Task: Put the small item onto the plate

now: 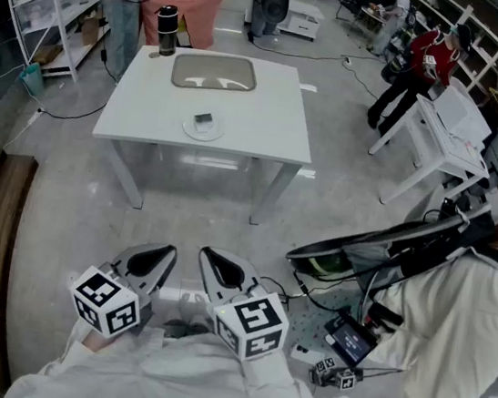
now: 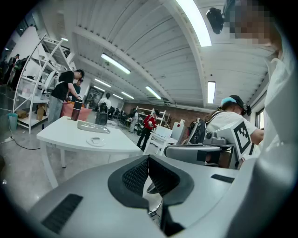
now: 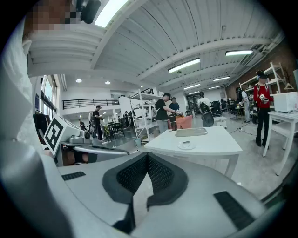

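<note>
Head view: a white table (image 1: 261,112) stands well ahead on the grey floor. A plate (image 1: 214,133) sits near its front edge, and the small item (image 1: 203,120) lies on that plate. Behind it is a clear tray (image 1: 214,72), and a dark tumbler (image 1: 167,30) stands at the far left corner. Low in the picture, the left gripper (image 1: 166,254) and the right gripper (image 1: 209,258) are held side by side close to the body, well apart from the table. Each carries its marker cube. Another person in a white shirt (image 1: 473,335) stands at the right.

Left gripper view: the jaws are pressed together with nothing between them (the ribbed black pads (image 2: 139,175) meet along a single seam). The table (image 2: 70,135) shows far off to the left, bearing the plate (image 2: 96,141) with the item on it, the tray (image 2: 93,127) and the tumbler (image 2: 74,114). The right gripper's cube (image 2: 242,135) shows at the right.

Right gripper view: these jaws are clenched too and hold nothing, the pads (image 3: 158,174) touching. The table (image 3: 214,146) lies ahead to the right, and the item (image 3: 186,143) rests on the plate (image 3: 187,147), with the tray (image 3: 191,132) beyond it.
</note>
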`<state>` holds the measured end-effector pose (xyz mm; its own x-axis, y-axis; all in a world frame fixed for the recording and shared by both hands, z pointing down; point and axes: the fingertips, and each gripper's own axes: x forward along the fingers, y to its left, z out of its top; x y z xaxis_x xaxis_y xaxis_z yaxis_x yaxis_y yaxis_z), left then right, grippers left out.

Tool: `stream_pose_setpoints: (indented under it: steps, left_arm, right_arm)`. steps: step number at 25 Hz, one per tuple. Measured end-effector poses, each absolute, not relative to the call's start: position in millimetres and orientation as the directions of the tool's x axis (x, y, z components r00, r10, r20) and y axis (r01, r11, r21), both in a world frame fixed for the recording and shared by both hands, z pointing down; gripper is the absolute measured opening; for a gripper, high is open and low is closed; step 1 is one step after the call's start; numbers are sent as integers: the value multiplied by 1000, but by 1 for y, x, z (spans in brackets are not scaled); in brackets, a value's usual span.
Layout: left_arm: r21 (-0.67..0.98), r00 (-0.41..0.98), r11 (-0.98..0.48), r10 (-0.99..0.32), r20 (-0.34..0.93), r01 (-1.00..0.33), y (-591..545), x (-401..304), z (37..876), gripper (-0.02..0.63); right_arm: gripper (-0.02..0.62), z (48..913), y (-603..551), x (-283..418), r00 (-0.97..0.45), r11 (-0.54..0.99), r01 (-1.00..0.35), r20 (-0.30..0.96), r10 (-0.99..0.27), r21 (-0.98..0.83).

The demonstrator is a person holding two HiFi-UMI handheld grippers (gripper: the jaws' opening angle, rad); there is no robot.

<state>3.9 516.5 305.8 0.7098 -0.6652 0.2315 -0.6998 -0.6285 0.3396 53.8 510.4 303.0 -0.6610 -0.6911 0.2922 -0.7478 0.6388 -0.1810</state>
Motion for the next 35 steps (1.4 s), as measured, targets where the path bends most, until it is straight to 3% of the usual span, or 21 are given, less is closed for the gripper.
stream_pose_setpoints:
  steps: [16, 23, 35]
  left_arm:
    - [344, 715, -633, -662, 222, -693, 514, 6, 304, 9]
    - [357, 711, -623, -666, 223, -696, 514, 10, 306, 10]
    - [428, 673, -541, -692, 263, -724, 514, 36, 344, 9]
  right_arm:
    - [14, 302, 512, 50, -668, 647, -742, 288, -687, -177]
    - [15, 296, 507, 62, -691, 628, -719, 221, -688, -298]
    - [15, 330, 512, 103, -702, 639, -712, 279, -655, -291]
